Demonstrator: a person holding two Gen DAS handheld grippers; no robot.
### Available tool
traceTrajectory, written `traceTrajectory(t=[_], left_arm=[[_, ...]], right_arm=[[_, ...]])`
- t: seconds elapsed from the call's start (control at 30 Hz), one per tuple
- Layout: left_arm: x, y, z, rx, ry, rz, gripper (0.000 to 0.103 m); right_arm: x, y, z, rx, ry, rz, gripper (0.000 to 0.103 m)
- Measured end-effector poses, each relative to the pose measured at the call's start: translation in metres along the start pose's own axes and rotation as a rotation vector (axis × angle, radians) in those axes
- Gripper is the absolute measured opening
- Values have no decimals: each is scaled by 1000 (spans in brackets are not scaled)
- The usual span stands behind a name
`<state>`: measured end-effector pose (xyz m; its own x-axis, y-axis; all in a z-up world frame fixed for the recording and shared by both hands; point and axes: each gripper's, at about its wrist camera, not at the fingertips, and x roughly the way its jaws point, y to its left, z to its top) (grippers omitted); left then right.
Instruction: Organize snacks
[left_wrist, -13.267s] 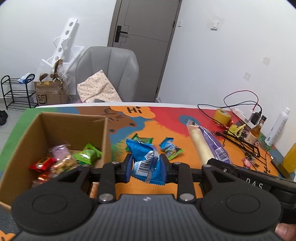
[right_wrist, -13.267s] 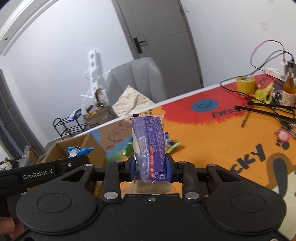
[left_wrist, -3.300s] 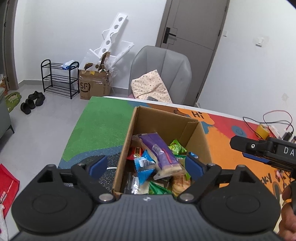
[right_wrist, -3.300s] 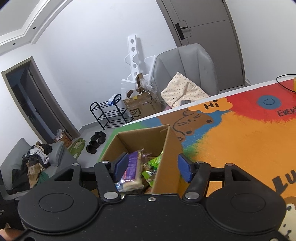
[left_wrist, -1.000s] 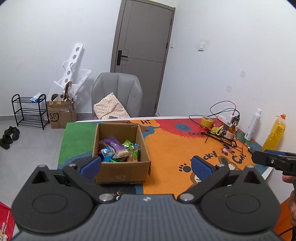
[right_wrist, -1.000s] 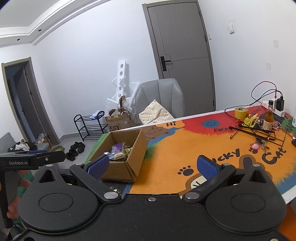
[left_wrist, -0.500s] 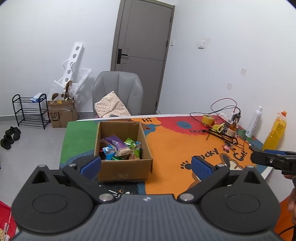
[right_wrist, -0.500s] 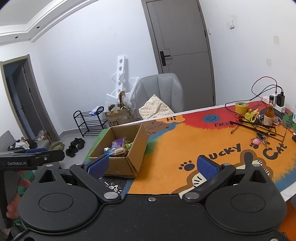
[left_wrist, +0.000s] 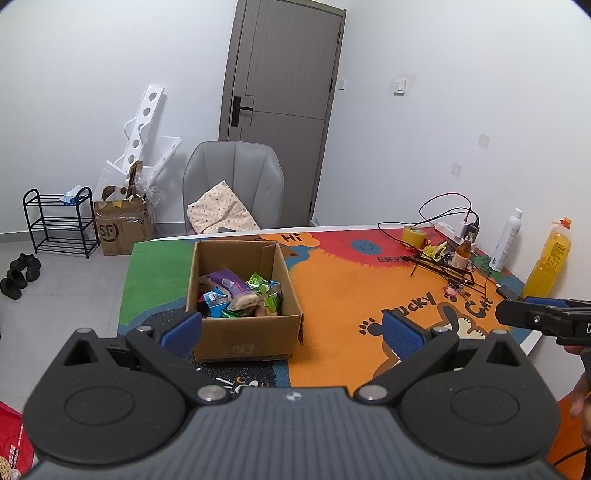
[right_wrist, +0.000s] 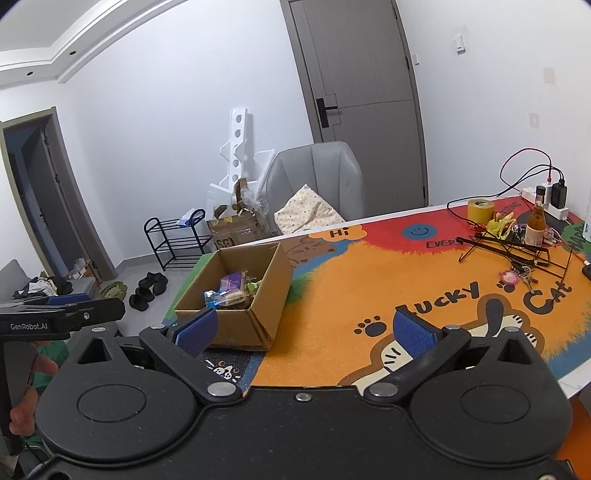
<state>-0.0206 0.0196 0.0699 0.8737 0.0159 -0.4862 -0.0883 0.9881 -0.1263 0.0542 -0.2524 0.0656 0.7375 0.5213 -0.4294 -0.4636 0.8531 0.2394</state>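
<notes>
An open cardboard box (left_wrist: 243, 334) (right_wrist: 264, 291) stands on the left part of the colourful table mat. Inside it lie several snack packs, among them a long purple-wrapped one (left_wrist: 231, 282) (right_wrist: 232, 282), blue ones (left_wrist: 214, 301) and green ones (left_wrist: 258, 280). My left gripper (left_wrist: 291, 330) is open and empty, held back from the table's near edge in front of the box. My right gripper (right_wrist: 304, 330) is likewise open and empty, to the right of the box and well short of it. Each gripper shows at the edge of the other's view.
At the mat's far right are a yellow tape roll (left_wrist: 415, 233) (right_wrist: 480, 210), a brown bottle (right_wrist: 536, 223), black wire racks (right_wrist: 509, 251), cables, a white bottle (left_wrist: 504, 242) and an orange drink bottle (left_wrist: 546, 266). A grey chair (left_wrist: 232, 184) stands behind the table.
Both grippers, once shut on a blue pack and the purple pack, have let them go into the box and drawn back. Over the last second they barely moved.
</notes>
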Motion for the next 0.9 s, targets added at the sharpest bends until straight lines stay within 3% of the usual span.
traceTrajectory(t=[0.9], left_arm=[[6,-1,-8,18,8,-4,103]], right_arm=[[4,0,-2,-12,24,4,103]])
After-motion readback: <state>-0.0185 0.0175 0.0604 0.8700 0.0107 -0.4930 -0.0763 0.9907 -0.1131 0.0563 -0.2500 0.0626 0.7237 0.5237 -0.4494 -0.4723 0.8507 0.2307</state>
